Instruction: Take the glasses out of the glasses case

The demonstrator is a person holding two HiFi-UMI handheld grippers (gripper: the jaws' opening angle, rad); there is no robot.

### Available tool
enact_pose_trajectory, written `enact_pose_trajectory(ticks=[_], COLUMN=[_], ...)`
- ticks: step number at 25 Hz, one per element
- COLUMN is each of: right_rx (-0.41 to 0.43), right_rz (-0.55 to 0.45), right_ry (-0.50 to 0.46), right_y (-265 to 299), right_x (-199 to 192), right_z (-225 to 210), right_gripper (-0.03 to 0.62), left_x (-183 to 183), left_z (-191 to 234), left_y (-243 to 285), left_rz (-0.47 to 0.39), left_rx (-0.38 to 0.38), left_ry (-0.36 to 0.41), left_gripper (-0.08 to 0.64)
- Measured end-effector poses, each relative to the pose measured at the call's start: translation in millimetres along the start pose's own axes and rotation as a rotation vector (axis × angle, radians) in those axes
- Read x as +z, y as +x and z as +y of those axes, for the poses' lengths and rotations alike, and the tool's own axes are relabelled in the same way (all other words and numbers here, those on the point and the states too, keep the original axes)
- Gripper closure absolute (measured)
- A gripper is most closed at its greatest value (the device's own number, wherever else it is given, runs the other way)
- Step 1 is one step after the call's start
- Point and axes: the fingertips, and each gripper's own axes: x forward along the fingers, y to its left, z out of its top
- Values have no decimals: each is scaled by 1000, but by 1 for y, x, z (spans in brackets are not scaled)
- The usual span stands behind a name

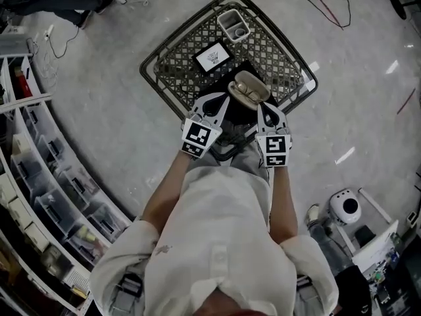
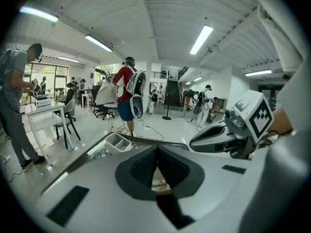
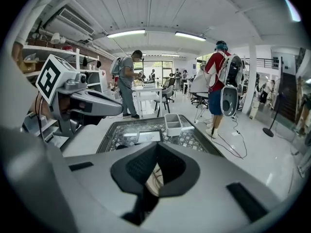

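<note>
glasses case (image 1: 250,88) open, long axis upper-left to lower-right | left tool (image 1: 227,97) closed | right tool (image 1: 260,105) closed

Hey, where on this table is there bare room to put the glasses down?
Bare patterned top lies left of the white card, toward the table rim, and right of the divided tray. The near edge is crowded: open glasses case, left gripper, right gripper.

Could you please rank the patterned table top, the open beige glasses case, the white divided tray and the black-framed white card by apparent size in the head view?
1. Dark lattice-patterned table top: clearly largest.
2. Open beige glasses case, black-framed white card and white divided tray: too alike to rank.
</note>
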Motion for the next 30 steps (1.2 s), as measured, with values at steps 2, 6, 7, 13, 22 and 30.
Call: enact_pose_trajectory(ticks=[2,6,7,13,22,30], right_rx=[17,47,55,100,149,199], right_rz=[20,64,74,132,200,265], right_ry=[-1,-19,-22,-39,-76,-115], right_y=[7,23,27,45,67,81], right_x=[-7,-22,-26,-47,-74,-96], right_z=[-2,-6,-7,-7,-4,0], right_gripper=[584,584,584,584,578,572], left_x=[-8,-22,-26,-47,-76,-90], left_z=[-1,-2,-3,-10,-19,-23], left_y=[7,23,27,46,62,70], left_rz=[25,64,73,122,183,205], left_rx=[0,-2,-4,-19,-32,-15], left_ry=[-6,-16,-18,-42,-73,-108], left_gripper=[548,548,548,548,548,548])
